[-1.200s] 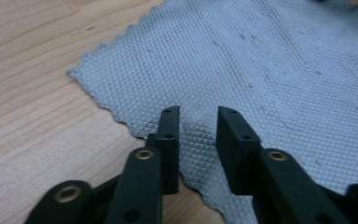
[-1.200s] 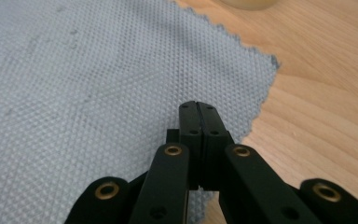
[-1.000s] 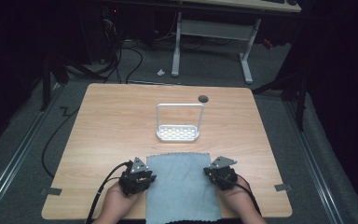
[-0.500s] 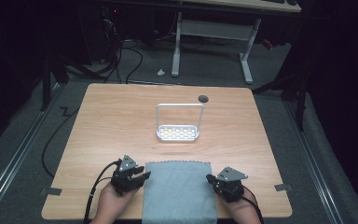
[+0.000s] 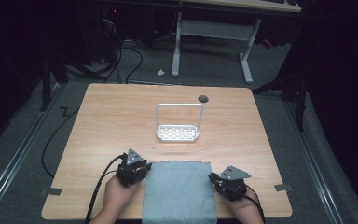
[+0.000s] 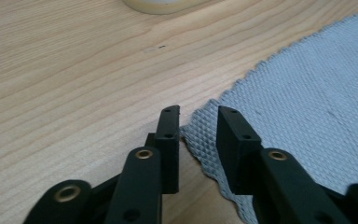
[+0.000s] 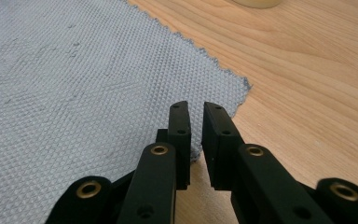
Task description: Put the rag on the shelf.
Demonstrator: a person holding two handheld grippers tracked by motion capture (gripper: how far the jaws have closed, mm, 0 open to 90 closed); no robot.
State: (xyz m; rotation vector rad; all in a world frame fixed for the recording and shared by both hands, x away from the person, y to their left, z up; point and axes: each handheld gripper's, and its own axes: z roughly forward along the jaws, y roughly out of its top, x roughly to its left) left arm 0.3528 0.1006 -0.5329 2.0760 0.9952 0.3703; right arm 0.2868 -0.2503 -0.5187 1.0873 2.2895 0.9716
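Left black two-jaw gripper (image 6: 196, 122) low at the left edge of a grey-blue waffle-weave cloth (image 5: 179, 190), jaws parted a little with the cloth's scalloped far-left corner between them, not visibly pinched. Right black two-jaw gripper (image 7: 196, 120) at the cloth's right edge, jaws parted by a narrow slit, seemingly astride the hem just short of the far-right corner; hard to tell whether any fabric is clamped. Cloth spread flat and smooth at the near middle of the table, near end running off the bottom of the high view, no fold or crease in it. Judged from that: work barely begun, with both tools placed at the two far corners but no lift, fold or drag yet made; closing on the corners and moving the cloth all left to do. Beyond the cloth, toward the far middle, a white perforated plastic tray with a tall wire hoop handle (image 5: 178, 133), standing well apart from the cloth and untouched. Light wood-grain tabletop (image 5: 112, 121) with rounded corners, a small dark round grommet hole (image 5: 203, 98) near the far edge. Grey carpeted floor (image 5: 32, 163) around it, metal rails along both sides, tangled black cables (image 5: 121, 58) at the far left, a white-legged desk frame (image 5: 212, 44) behind, surroundings dark.
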